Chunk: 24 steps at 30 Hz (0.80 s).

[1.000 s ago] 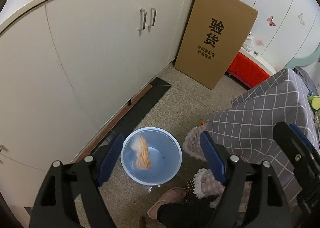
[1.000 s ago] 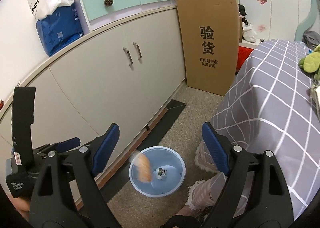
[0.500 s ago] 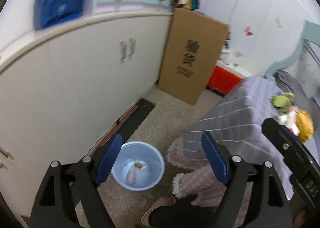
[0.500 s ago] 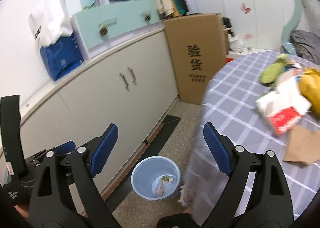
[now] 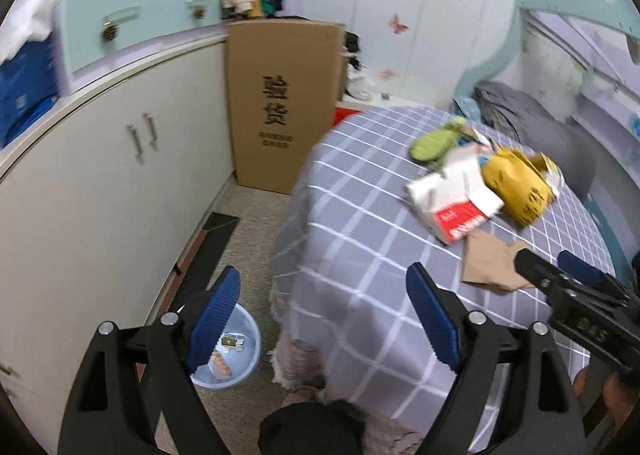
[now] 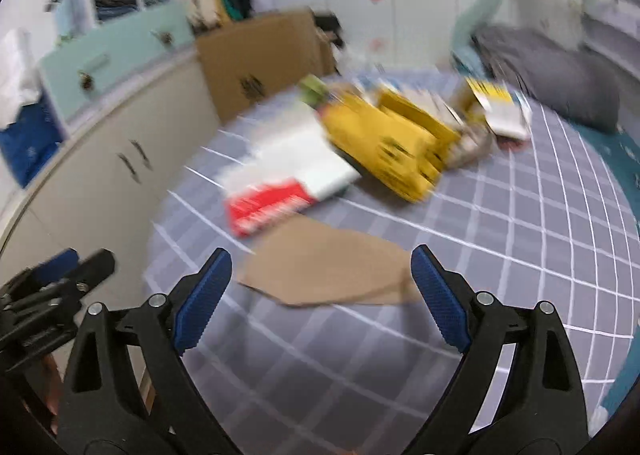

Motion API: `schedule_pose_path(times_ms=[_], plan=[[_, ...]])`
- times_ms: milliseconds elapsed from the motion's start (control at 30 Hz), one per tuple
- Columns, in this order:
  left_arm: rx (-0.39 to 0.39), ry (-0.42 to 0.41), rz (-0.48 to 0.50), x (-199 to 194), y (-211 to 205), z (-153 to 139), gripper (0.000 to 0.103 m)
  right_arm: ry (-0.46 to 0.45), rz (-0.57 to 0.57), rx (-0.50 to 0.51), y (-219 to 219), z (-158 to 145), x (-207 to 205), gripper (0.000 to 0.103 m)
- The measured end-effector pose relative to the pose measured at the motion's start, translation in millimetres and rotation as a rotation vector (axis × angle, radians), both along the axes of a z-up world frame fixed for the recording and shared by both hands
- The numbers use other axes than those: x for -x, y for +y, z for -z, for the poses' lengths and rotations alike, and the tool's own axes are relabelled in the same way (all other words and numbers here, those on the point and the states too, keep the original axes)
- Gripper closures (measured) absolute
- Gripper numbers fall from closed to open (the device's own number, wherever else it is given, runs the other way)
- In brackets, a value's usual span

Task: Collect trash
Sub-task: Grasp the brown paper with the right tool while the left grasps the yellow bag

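The left gripper [image 5: 324,311] stood wide with nothing between its blue pads; the right gripper [image 6: 320,295] was spreading wider yet, its pads likewise bare, and the brown cardboard scrap [image 6: 332,267] lay on the bed beyond them, untouched.

Nearest on the floor, half hidden behind the left gripper's left finger, sat the pale blue bin [image 5: 236,359], close by the white cabinet [image 5: 104,195] and just beside the hanging edge of the grey checked bedspread [image 5: 360,239]; inside it lay an orange-and-white wrapper [image 5: 221,364] and a small dark-and-white packet [image 5: 232,342], both resting on the bottom; the bin was otherwise shallowly filled.

On the bed the remaining trash lay in a loose cluster, well apart from the bin; first the cardboard scrap, flat on the cloth; behind it a white box with a red end [image 5: 456,199], lying on its side with a flap open, what it held hidden; touching that, a crumpled yellow bag [image 5: 516,183]; a green soft item [image 5: 434,143] sat just beyond the box; the right wrist view was blurred, so the smaller packets behind the yellow bag could not be told apart.

Farther off, a tall brown carton [image 5: 280,103] with black printed characters leaned against the cabinet; on the cabinet top sat a mint-green drawer unit [image 5: 136,23]; its drawers were closed.
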State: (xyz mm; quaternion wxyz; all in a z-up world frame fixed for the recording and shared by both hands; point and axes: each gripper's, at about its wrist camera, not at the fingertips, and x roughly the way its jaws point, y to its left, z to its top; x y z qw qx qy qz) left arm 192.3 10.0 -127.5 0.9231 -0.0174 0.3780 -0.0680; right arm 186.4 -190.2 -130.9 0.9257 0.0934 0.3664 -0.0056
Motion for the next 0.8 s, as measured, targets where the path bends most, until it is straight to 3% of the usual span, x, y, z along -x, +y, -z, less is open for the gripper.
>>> schedule_pose_path(times_ms=[167, 200, 233, 300, 367, 400, 500, 800], plan=[[-0.030, 0.025, 0.048, -9, -28, 4, 0.020, 0.077, -0.047, -0.003, -13, 18, -17, 0.014], [-0.043, 0.026, 0.056, -12, -33, 4, 0.020, 0.080, -0.063, -0.016, -16, 20, -18, 0.018], [-0.054, 0.029, 0.061, -13, -37, 3, 0.020, 0.075, -0.071, -0.008, -15, 20, -19, 0.025], [-0.069, 0.027, 0.070, -15, -42, 2, 0.020, 0.079, -0.088, 0.018, -12, 20, -21, 0.065], [-0.076, 0.024, 0.077, -18, -47, 0, 0.020, 0.083, -0.102, 0.033, -12, 20, -23, 0.079], [-0.077, 0.023, 0.084, -19, -49, -2, 0.020, 0.082, -0.105, 0.038, -12, 20, -23, 0.095], [-0.076, 0.018, 0.109, -22, -62, -4, 0.020, 0.048, -0.107, -0.022, -27, 20, -14, 0.098], [-0.014, 0.018, 0.241, -33, -133, -16, 0.020, -0.090, 0.064, -0.026, -100, -10, 32, 0.098]])
